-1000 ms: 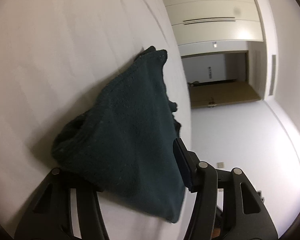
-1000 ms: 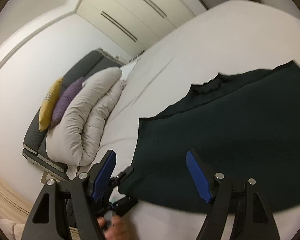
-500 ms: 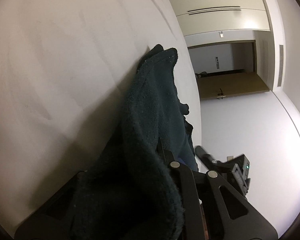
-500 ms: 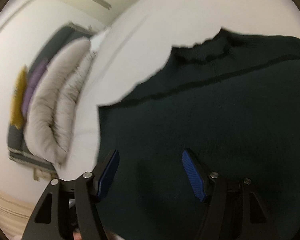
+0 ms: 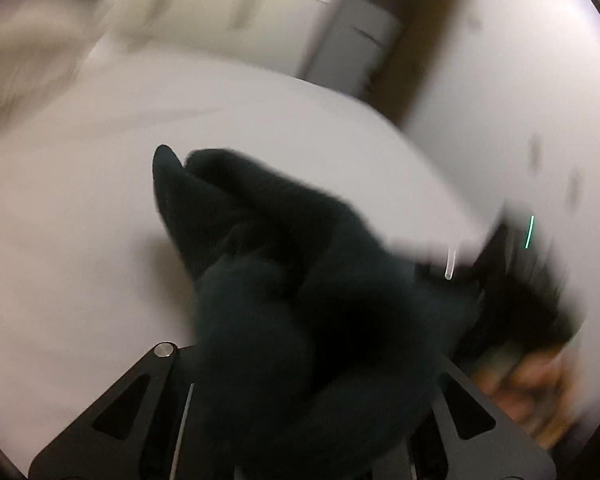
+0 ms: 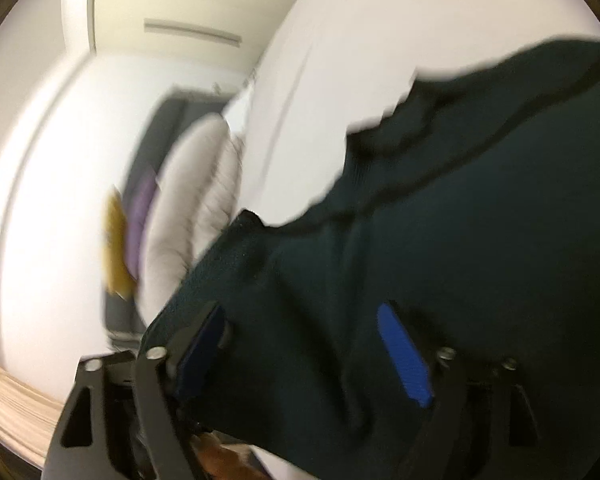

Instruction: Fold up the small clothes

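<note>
The dark green garment (image 5: 300, 300) lies bunched on the white bed (image 5: 100, 200), one fold clamped in the left hand-held gripper (image 5: 300, 380) — its fingertips buried in cloth. Over the garment's near edge, the right hand-held gripper (image 6: 304, 344) has just been opening — blue pads (image 6: 404, 356) apart, fabric loose between them.

We see a dark knitted garment (image 6: 460, 220) of matt, nubbly cloth, our matt black plastic right gripper (image 6: 304, 344) with ribbed blue pads (image 6: 404, 356), a smooth white sheet (image 5: 80, 240)
</note>
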Available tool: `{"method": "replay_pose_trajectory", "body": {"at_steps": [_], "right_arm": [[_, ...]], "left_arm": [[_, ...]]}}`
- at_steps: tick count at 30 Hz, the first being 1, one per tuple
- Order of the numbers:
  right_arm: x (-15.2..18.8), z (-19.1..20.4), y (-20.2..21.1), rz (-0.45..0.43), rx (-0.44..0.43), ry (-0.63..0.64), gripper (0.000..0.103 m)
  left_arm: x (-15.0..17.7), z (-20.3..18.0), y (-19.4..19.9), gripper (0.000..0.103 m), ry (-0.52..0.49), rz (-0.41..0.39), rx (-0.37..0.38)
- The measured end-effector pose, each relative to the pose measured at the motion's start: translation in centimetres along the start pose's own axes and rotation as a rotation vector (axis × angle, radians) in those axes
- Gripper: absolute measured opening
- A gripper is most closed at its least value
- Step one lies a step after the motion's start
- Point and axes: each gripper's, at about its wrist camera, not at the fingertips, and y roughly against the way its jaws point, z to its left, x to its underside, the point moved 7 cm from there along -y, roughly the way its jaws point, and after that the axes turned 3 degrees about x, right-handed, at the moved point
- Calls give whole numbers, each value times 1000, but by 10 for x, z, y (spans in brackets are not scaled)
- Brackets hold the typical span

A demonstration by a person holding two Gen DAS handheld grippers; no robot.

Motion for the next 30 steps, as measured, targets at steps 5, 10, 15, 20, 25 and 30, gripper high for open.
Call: {"method": "replay_pose_trajectory", "body": {"at_steps": [5, 10, 15, 20, 25, 30], "right_arm": [[-18, -29, 21, 49, -67, -86, 87], [-14, -18, 6, 113, -6, -8, 88], [-19, -7, -12, 149, 89, 50, 87], [-27, -5, -27, 197, 186, 109, 78], [-40, -4, -24, 161, 195, 138, 48], [-50, 1, -12, 65, 150, 172, 38]], "left_arm": [[50, -64, -46, 11, -280, 75, -99], [64, -91, -62, 11, -442, 64, -188], [85, -105, -50, 11, -555, 46, -238], [90, -122, -55, 11, -617, 34, -249], [95, -118, -46, 11, -611, 32, -225], [97, -120, -43, 11, -629, 26, -227]]}}
